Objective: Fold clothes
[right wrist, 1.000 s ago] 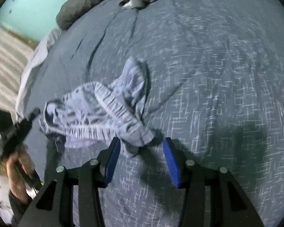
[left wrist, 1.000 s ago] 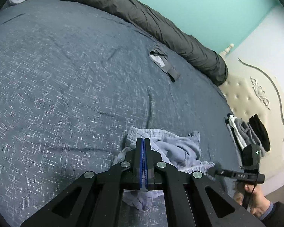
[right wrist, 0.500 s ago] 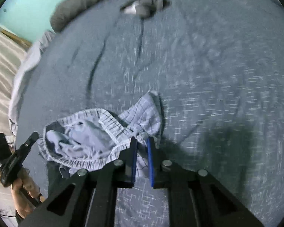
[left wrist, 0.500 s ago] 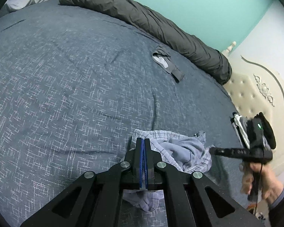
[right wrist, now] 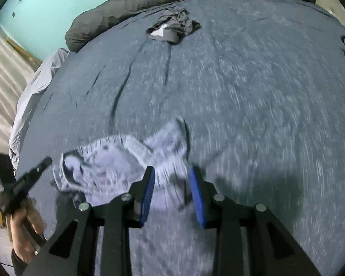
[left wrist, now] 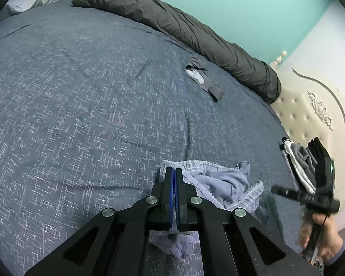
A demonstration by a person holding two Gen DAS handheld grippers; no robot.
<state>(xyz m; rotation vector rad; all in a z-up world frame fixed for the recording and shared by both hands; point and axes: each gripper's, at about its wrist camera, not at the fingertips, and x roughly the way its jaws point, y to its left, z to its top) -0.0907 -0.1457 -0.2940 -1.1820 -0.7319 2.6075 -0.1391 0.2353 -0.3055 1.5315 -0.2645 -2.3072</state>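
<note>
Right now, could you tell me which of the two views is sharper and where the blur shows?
Left wrist view: sharp, though the right gripper smears. Right wrist view: motion-streaked across the pale blue checked shorts and dark blue patterned bedspread.

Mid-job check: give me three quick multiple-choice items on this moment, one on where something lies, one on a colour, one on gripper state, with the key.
1. Where does the dark grey garment lie?
A. On the bedspread, near the rolled duvet
B. On the floor
C. On the headboard

2. What colour is the wall behind the bed?
A. Red
B. Turquoise
C. Black

3. How are the grippers?
A. Both open
B. Both shut
C. Left gripper shut on the light checked shorts, right gripper open

Key: 1 A, it rests flat beside the roll; 2 B, turquoise fills both backgrounds; 3 C, left pads pressed together on fabric, right pads clearly apart.
</note>
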